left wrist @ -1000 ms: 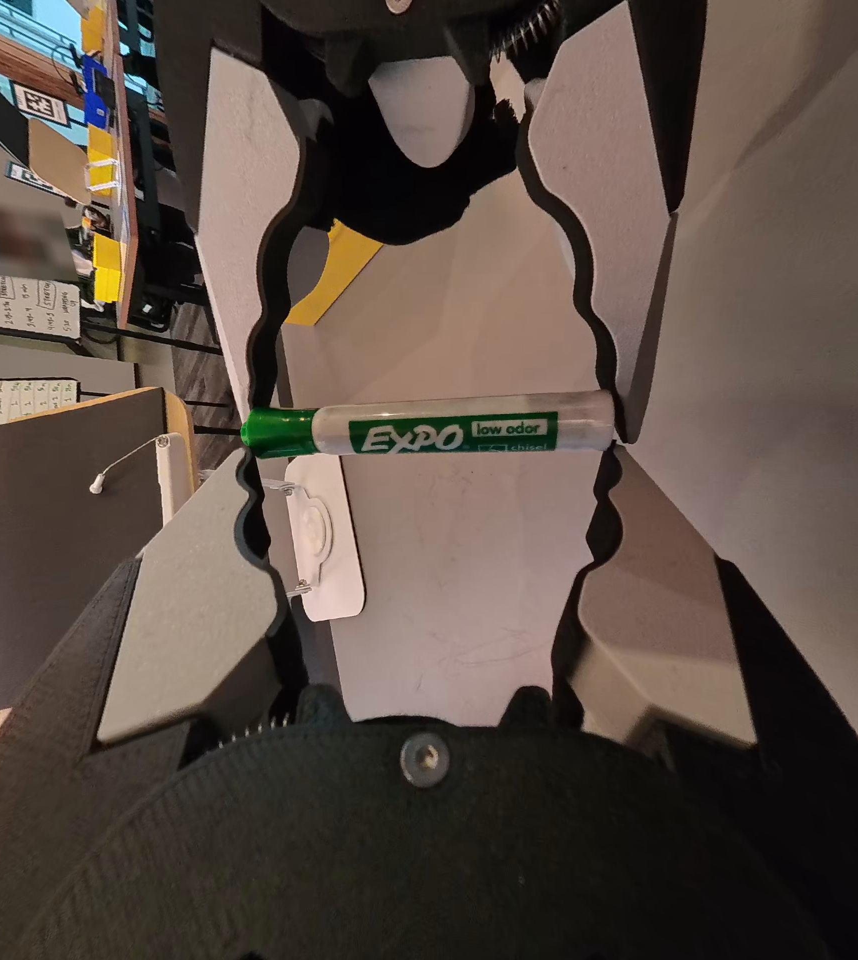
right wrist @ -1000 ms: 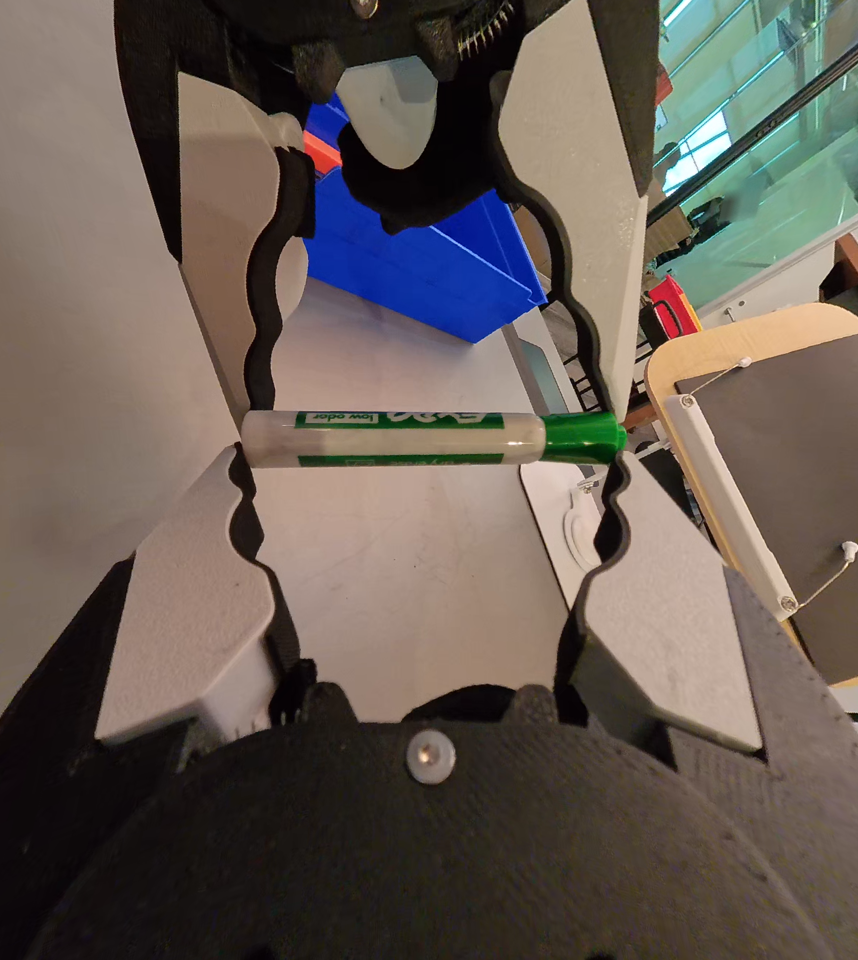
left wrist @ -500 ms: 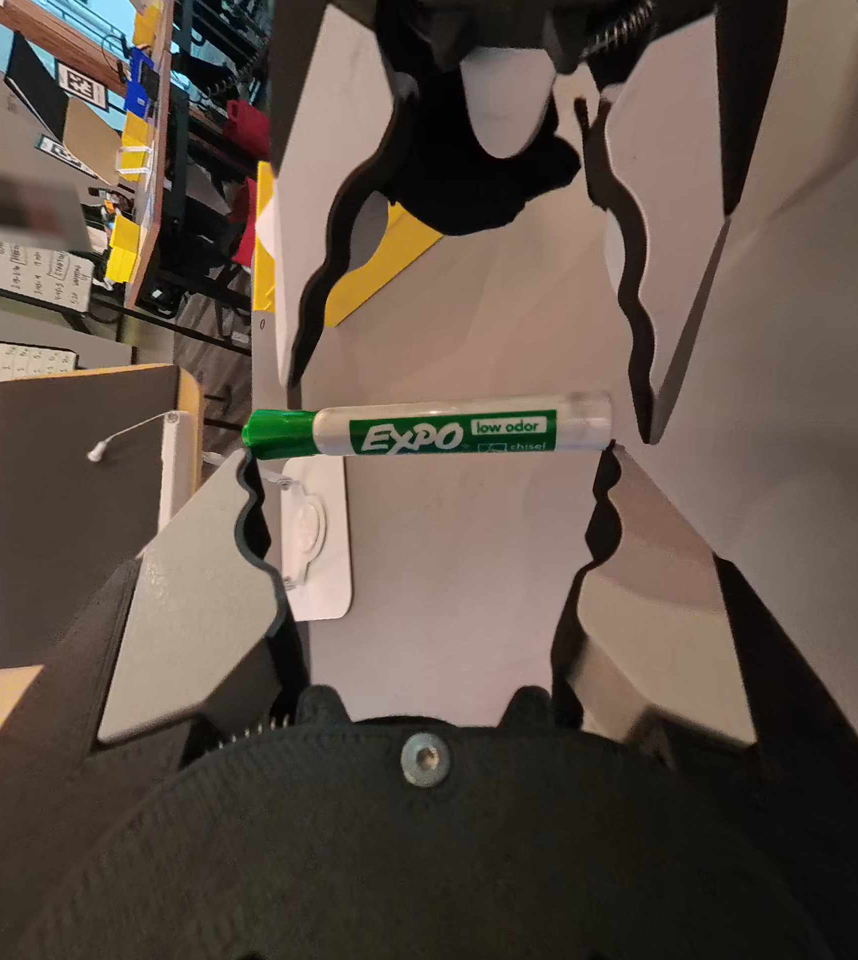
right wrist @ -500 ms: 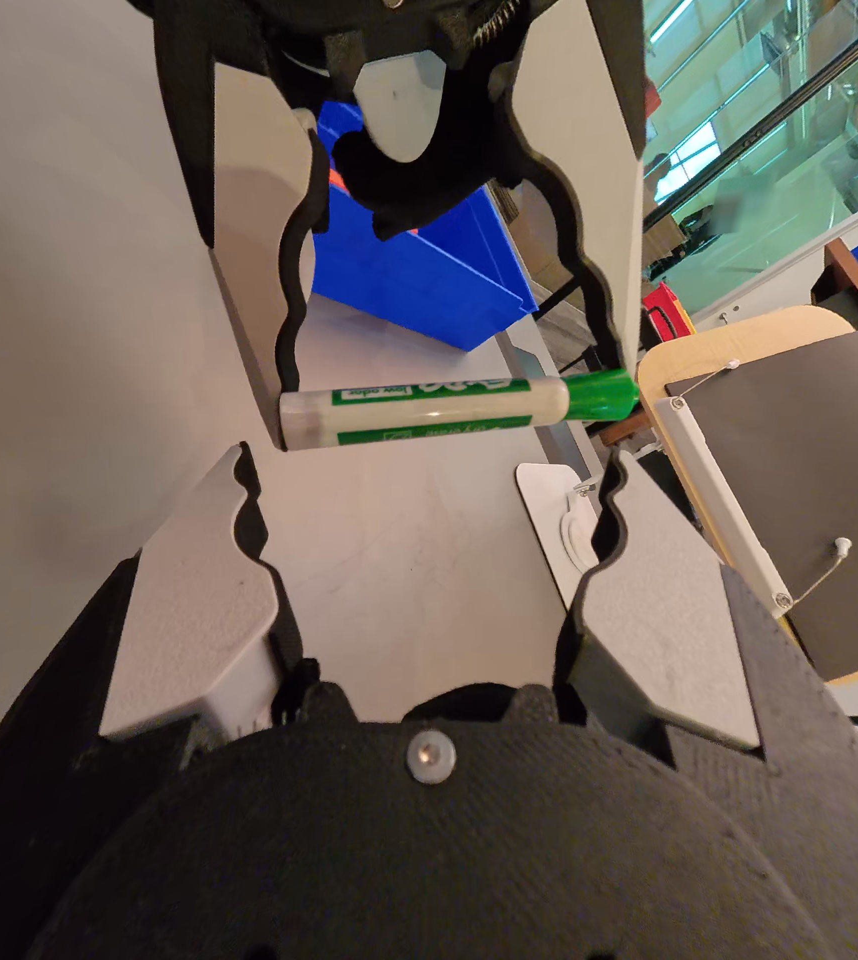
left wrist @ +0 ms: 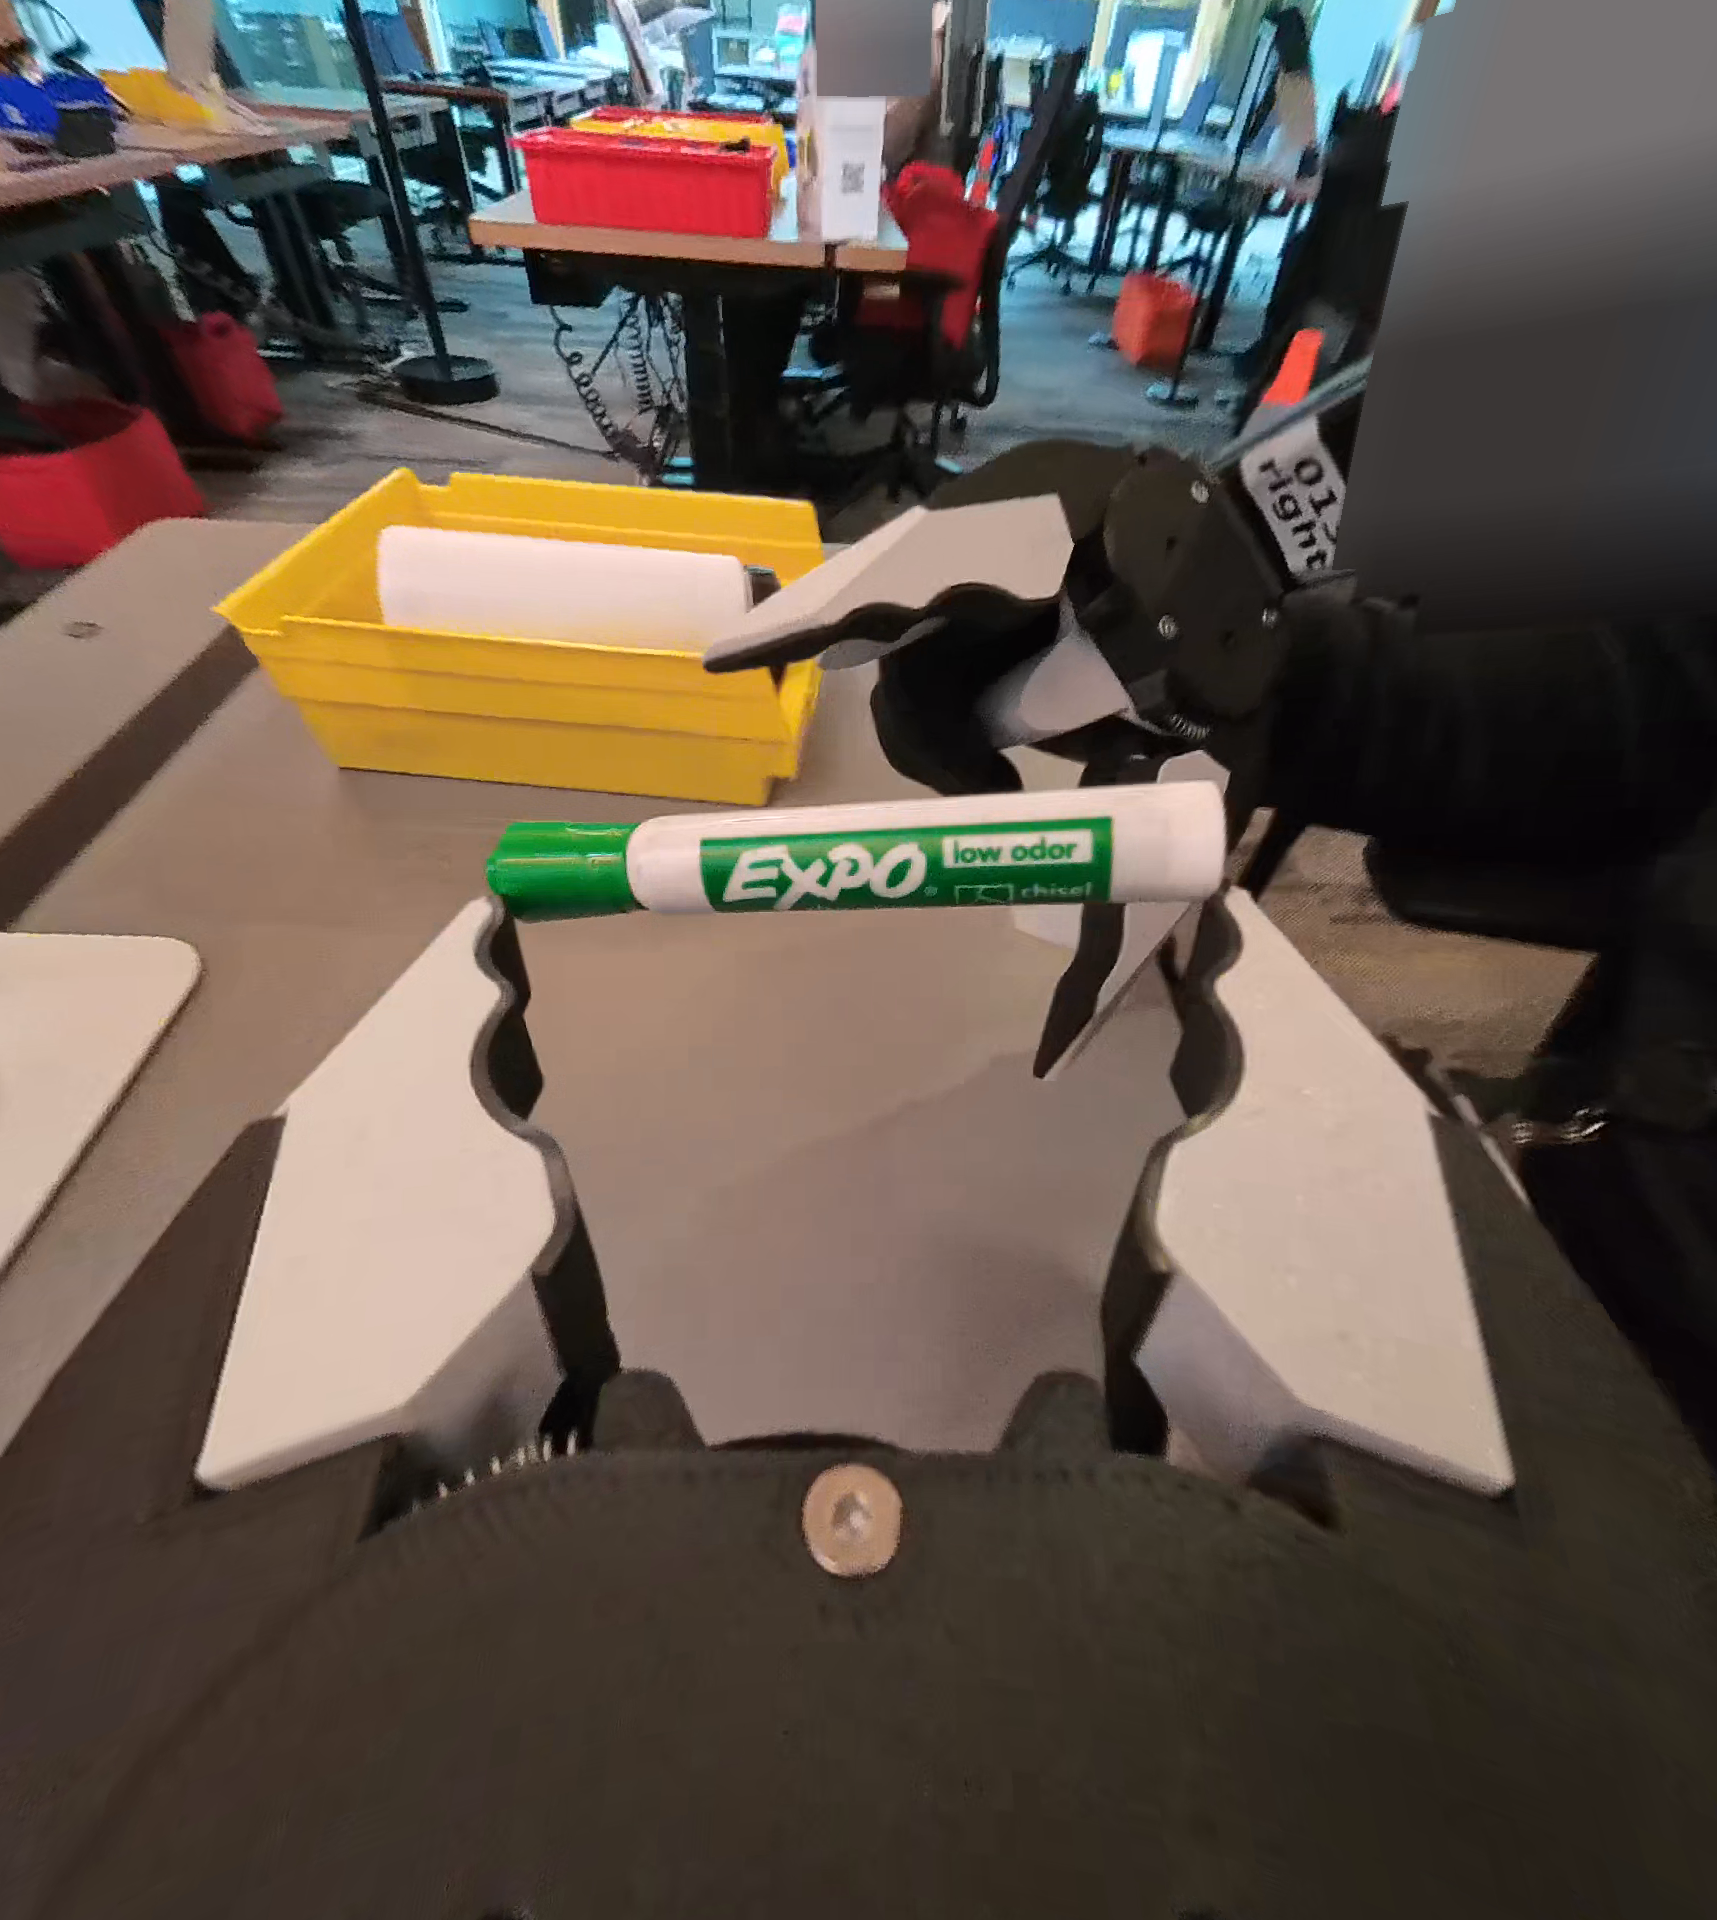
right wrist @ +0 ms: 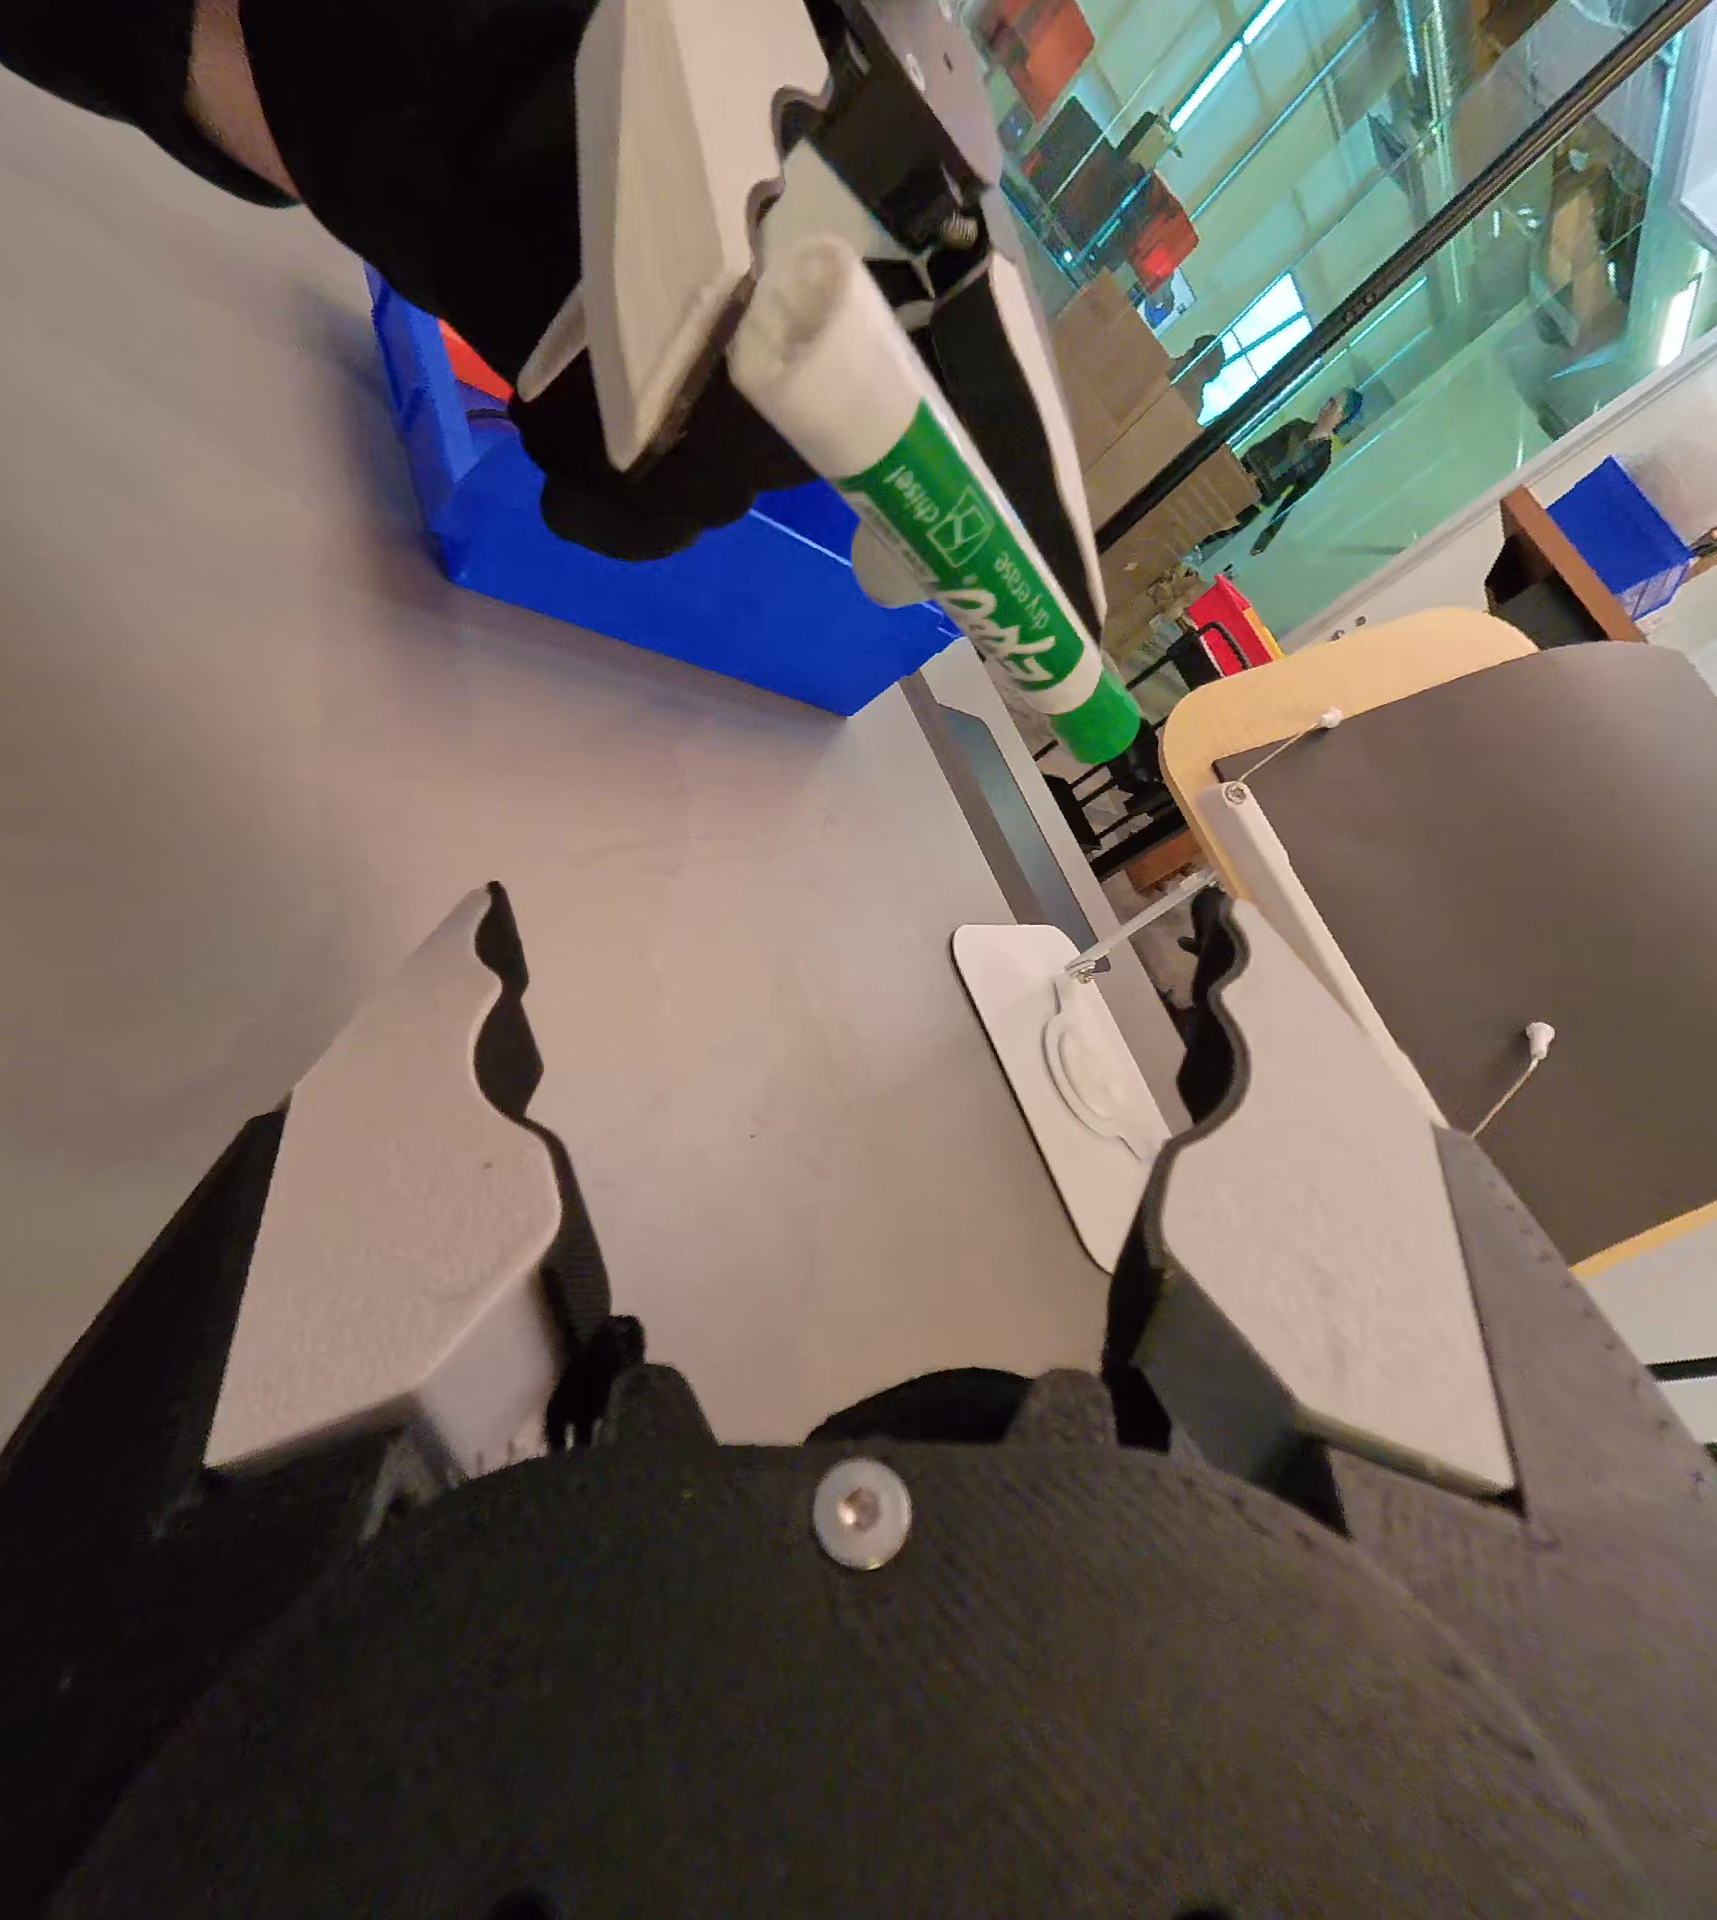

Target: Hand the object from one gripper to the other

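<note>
Since the earlier frames the right gripper (left wrist: 937, 821) has drawn clear of the marker (left wrist: 854, 864) and swung off to the right, its jaws standing apart and empty. Left gripper (left wrist: 854, 904): clamped end-to-end on the marker, one fingertip (left wrist: 501, 925) against the green cap, the other against the white tail, so the pen lies crosswise between the tips, above the grey table (left wrist: 334, 862). In the right wrist view the marker (right wrist: 947, 509) hangs up and far, well apart from that gripper's own open tips. Beyond the pen, on the far left, sits a yellow bin (left wrist: 521, 686) holding a white roll (left wrist: 563, 587). By judgement the marker is light, rigid and smooth-walled, so an end-on hold may slip; the barrel's middle offers the surer grip. The transfer appears complete.
</note>
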A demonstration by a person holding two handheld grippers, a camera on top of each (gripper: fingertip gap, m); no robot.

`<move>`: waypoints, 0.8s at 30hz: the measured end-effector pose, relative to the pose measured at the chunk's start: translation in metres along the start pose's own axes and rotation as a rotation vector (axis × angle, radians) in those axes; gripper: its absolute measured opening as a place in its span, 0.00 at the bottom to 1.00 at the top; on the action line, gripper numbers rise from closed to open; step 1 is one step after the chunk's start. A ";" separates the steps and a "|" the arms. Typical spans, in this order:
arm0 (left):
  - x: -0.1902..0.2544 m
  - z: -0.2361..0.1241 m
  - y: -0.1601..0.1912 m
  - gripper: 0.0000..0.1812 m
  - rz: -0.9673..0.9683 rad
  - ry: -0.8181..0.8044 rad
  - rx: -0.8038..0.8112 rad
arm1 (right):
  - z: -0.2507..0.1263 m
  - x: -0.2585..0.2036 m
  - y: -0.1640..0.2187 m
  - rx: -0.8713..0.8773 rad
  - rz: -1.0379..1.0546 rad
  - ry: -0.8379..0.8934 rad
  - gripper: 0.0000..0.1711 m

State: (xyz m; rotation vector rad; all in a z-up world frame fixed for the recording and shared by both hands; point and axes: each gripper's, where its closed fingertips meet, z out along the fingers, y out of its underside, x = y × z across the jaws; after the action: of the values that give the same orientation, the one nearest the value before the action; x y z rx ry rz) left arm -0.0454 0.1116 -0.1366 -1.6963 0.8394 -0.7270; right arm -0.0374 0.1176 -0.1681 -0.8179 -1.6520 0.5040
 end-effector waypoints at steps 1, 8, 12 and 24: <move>-0.001 -0.001 0.001 0.68 -0.034 0.015 0.008 | 0.000 0.000 0.000 -0.004 -0.010 0.004 0.73; -0.004 -0.002 0.008 0.68 -0.137 0.064 0.037 | 0.001 0.001 0.001 -0.005 -0.011 0.015 0.72; -0.002 0.000 0.012 0.68 -0.179 0.095 0.039 | 0.002 0.002 -0.001 0.000 -0.028 0.029 0.70; 0.016 0.013 0.027 0.68 -0.321 0.253 0.032 | -0.005 -0.009 -0.047 0.108 -0.177 0.047 0.35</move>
State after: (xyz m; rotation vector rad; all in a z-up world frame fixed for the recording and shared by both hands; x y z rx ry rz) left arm -0.0309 0.1005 -0.1654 -1.7534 0.7271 -1.1870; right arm -0.0437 0.0790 -0.1396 -0.5933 -1.6218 0.4422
